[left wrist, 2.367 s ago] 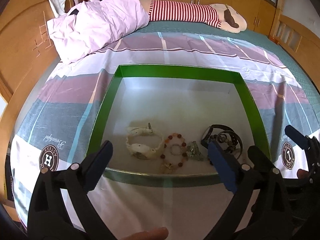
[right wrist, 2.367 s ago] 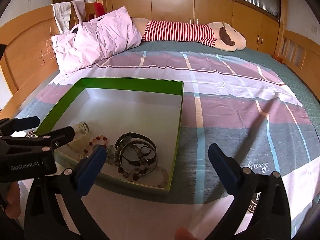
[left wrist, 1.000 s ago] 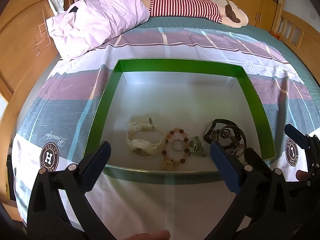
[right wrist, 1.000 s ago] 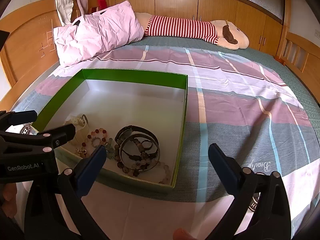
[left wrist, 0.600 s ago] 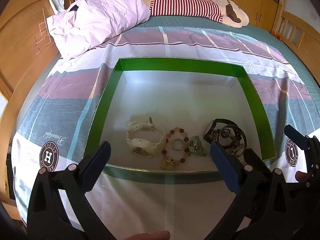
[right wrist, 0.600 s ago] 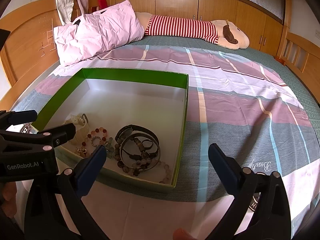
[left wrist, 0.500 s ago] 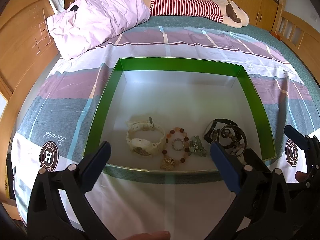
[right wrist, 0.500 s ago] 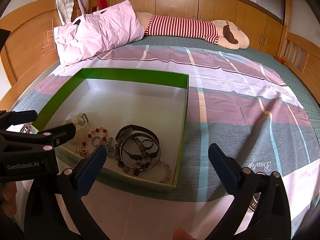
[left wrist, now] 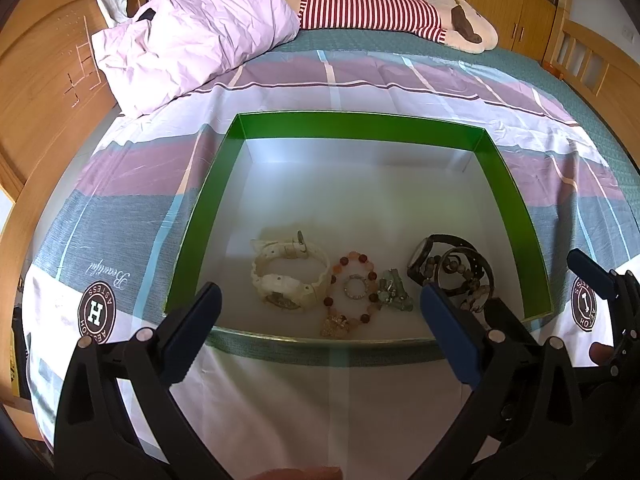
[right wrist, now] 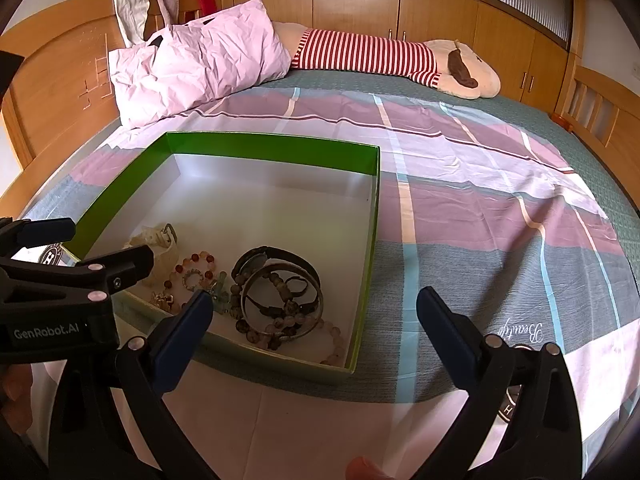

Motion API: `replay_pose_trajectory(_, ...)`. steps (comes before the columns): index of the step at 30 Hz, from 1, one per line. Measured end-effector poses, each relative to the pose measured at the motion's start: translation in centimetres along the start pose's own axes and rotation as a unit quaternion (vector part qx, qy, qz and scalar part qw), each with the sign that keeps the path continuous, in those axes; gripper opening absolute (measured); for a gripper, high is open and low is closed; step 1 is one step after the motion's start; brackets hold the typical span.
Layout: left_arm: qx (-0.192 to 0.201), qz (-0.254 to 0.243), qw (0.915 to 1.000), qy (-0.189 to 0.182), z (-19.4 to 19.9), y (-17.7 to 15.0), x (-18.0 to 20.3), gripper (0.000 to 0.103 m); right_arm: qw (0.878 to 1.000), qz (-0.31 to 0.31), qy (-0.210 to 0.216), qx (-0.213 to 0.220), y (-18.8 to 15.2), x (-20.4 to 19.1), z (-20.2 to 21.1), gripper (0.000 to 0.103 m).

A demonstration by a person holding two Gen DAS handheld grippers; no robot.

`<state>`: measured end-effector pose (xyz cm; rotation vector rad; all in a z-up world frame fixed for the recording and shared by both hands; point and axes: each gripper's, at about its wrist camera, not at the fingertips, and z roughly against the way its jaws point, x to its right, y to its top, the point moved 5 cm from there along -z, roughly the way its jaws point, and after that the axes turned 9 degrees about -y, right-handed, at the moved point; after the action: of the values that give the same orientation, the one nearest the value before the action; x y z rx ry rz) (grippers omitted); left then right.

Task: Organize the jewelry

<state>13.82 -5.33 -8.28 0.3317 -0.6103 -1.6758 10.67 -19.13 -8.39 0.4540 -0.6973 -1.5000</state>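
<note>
A green-walled box (left wrist: 360, 126) with a white floor lies on the bed; it also shows in the right wrist view (right wrist: 372, 216). Along its near side lie a cream watch (left wrist: 286, 274), a red bead bracelet (left wrist: 354, 286), a green stone piece (left wrist: 394, 294) and a pile of dark bangles and a black watch (left wrist: 452, 270). The pile shows close in the right wrist view (right wrist: 278, 292). My left gripper (left wrist: 320, 318) is open and empty just before the box's near wall. My right gripper (right wrist: 312, 316) is open and empty, over the box's near right corner.
A pink pillow (left wrist: 192, 36) and a striped plush toy (left wrist: 400, 16) lie at the far end of the bed. A wooden headboard (left wrist: 36, 80) stands on the left. The striped sheet (right wrist: 500, 220) spreads right of the box.
Both grippers have risen and tilted slightly since 2.4 s ago, so the box looks a little lower and closer. Nothing has visibly moved in the last half second.
</note>
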Motion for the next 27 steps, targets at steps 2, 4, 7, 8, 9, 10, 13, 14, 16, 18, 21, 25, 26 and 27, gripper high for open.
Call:
replay_pose_trajectory(2, 0.0, 0.0, 1.0, 0.0, 0.0, 0.03, 0.01, 0.101, 1.0, 0.0, 0.0, 0.0, 0.01, 0.0, 0.0, 0.102)
replay_pose_trajectory(4, -0.001, 0.0, 1.0, 0.0, -0.02, -0.02, -0.01, 0.101, 1.0, 0.0, 0.0, 0.0, -0.05, -0.02, 0.01, 0.102)
replay_pose_trajectory(7, 0.0, 0.0, 1.0, -0.001, 0.0, 0.0, 0.01, 0.101, 1.0, 0.0, 0.0, 0.0, -0.04, -0.02, 0.02, 0.102)
replay_pose_trajectory(8, 0.0, 0.0, 1.0, 0.0, 0.0, 0.05, 0.03, 0.101, 1.0, 0.0, 0.0, 0.0, 0.02, -0.03, 0.02, 0.102)
replay_pose_trajectory(9, 0.0, 0.0, 1.0, 0.0, -0.01, 0.04, 0.03, 0.101, 1.0, 0.0, 0.0, 0.0, -0.01, -0.03, 0.03, 0.102)
replay_pose_trajectory(10, 0.0, 0.0, 1.0, 0.0, -0.02, 0.05, 0.04, 0.101, 1.0, 0.0, 0.0, -0.001, 0.02, -0.04, 0.03, 0.102)
replay_pose_trajectory(13, -0.002, -0.001, 1.0, 0.0, -0.09, -0.07, 0.05, 0.101, 1.0, 0.001, -0.001, -0.001, -0.03, -0.08, 0.04, 0.102)
replay_pose_trajectory(14, -0.002, -0.002, 1.0, 0.0, -0.11, -0.09, 0.07, 0.101, 1.0, 0.001, 0.0, -0.001, -0.11, -0.12, 0.03, 0.102)
replay_pose_trajectory(16, -0.004, -0.003, 1.0, 0.003, -0.18, -0.12, 0.03, 0.101, 1.0, 0.001, 0.0, -0.001, -0.06, -0.12, 0.02, 0.102)
replay_pose_trajectory(18, -0.006, -0.002, 1.0, 0.006, -0.28, -0.18, -0.01, 0.101, 1.0, 0.001, -0.001, -0.001, -0.03, -0.13, 0.02, 0.102)
replay_pose_trajectory(21, -0.009, 0.004, 1.0, 0.001, -0.3, -0.18, -0.11, 0.101, 1.0, 0.001, -0.001, -0.001, -0.1, -0.15, 0.03, 0.102)
replay_pose_trajectory(25, -0.008, 0.009, 0.9999, -0.003, -0.23, -0.07, -0.33, 0.101, 1.0, 0.001, -0.001, -0.001, -0.01, -0.16, 0.01, 0.102)
replay_pose_trajectory(26, -0.009, 0.009, 0.9999, -0.004, -0.23, -0.03, -0.39, 0.101, 1.0, 0.001, -0.001, -0.001, 0.0, -0.16, 0.01, 0.102)
replay_pose_trajectory(27, -0.009, 0.009, 0.9999, -0.003, -0.24, -0.05, -0.42, 0.101, 1.0, 0.001, -0.001, -0.001, -0.04, -0.17, 0.02, 0.102)
